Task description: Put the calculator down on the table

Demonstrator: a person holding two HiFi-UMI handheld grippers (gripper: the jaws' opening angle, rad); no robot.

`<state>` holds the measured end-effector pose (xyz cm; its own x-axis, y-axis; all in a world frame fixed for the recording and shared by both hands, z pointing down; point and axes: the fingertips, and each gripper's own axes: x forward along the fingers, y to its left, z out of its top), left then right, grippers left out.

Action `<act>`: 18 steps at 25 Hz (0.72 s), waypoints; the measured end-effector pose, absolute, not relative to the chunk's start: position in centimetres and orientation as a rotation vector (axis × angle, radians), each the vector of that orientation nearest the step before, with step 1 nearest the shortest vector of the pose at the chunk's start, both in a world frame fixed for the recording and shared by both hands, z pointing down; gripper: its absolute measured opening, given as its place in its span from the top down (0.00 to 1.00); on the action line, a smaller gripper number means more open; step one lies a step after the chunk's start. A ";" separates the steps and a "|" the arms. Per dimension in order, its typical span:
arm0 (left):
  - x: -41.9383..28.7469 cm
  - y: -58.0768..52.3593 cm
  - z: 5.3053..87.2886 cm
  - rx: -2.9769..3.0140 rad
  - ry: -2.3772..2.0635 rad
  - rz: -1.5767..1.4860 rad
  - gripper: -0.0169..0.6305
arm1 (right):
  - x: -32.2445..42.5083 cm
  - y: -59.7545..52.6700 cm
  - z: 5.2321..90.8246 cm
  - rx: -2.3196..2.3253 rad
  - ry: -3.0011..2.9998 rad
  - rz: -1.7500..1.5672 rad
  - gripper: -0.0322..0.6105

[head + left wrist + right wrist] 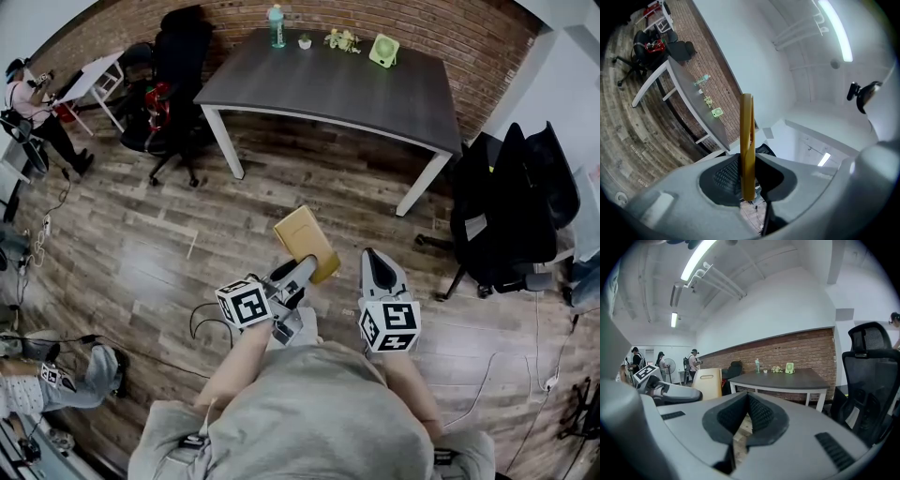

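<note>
Nothing of the putting-down has been done as yet. Toward the left, the left gripper [298, 274] is seen pinching the calculator [306, 241] by its lower end. In the left gripper view the pads are closed on the thin tan slab, which is shown edge-on between them. The calculator is thus held in the air over the wooden floor [141, 253], well apart from the dark table [328, 89] at the far side of the room. A bottle [276, 26] and a green fan [383, 50] are set along the table's far edge, with some small things between them.

To the right, the right gripper [377, 262] is held just beside the left. Its jaws are pressed together with nothing between them, as its own view shows. What is left, it is judged, is the whole task: the table must be approached, the calculator lowered onto a bare part of the top, and the grip released.

Much cannot be made out. No keys or display are shown — only a plain tan face with a slot-like mark near one end. The hands are hidden under the marker cubes and the torso. The small things on the table are too small to be named, and the black chair [525, 202] at the right is partly cut off by the frame.
</note>
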<state>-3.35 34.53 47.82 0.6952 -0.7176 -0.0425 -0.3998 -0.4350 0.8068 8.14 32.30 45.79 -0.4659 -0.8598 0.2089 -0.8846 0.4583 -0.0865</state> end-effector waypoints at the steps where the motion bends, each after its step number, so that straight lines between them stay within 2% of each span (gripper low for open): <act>1: -3.3 34.4 47.8 2.075 -0.854 -0.488 0.84 | 8.2 32.2 45.9 1.540 -2.566 0.280 0.95; 18: -3.4 28.7 48.5 2.049 -0.861 -0.497 0.84 | 8.7 26.7 47.0 1.529 -2.557 0.314 0.95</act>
